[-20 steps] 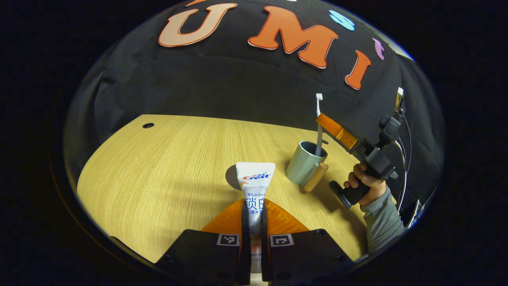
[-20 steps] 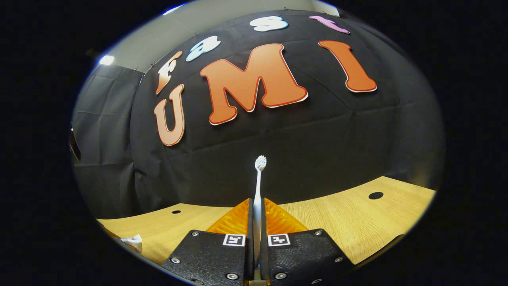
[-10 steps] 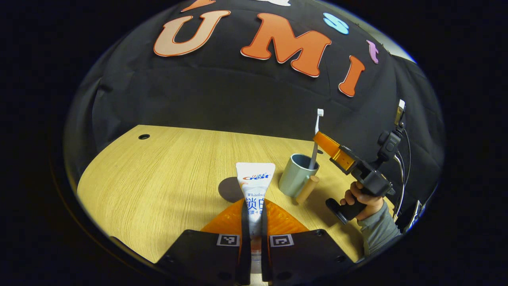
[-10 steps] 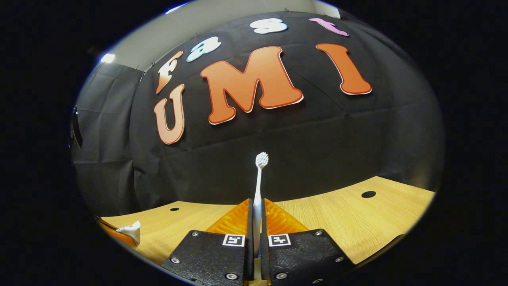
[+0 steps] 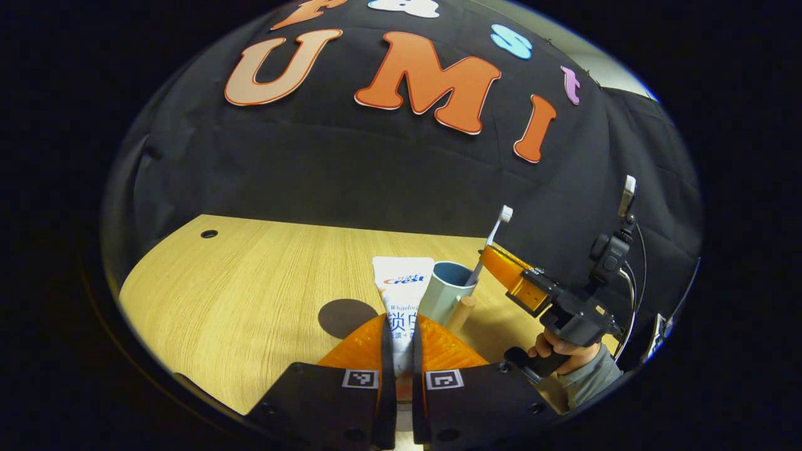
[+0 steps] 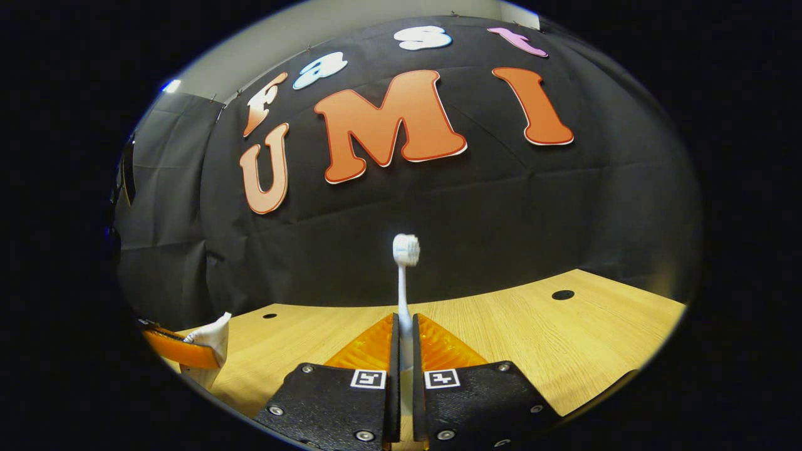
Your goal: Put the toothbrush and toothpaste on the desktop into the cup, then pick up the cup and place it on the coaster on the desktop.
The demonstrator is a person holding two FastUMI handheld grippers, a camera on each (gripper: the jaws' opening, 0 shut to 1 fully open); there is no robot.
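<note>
We've got the right claw (image 6: 405,351) clamped on the toothbrush (image 6: 405,250), its tail in the cup (image 5: 446,291); left claw (image 5: 401,351) grips the toothpaste (image 5: 401,294), w/ cup at 1 o'clock. Risk: levering could tip it.

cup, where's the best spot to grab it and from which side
Take the cup by its wooden peg handle, which juts out toward the camera in the left claw view and leaves the body free. Probably come in from the near side, low, claw fingers either side of the peg; the toothbrush leaning out of the mouth blocks a top approach.
</note>
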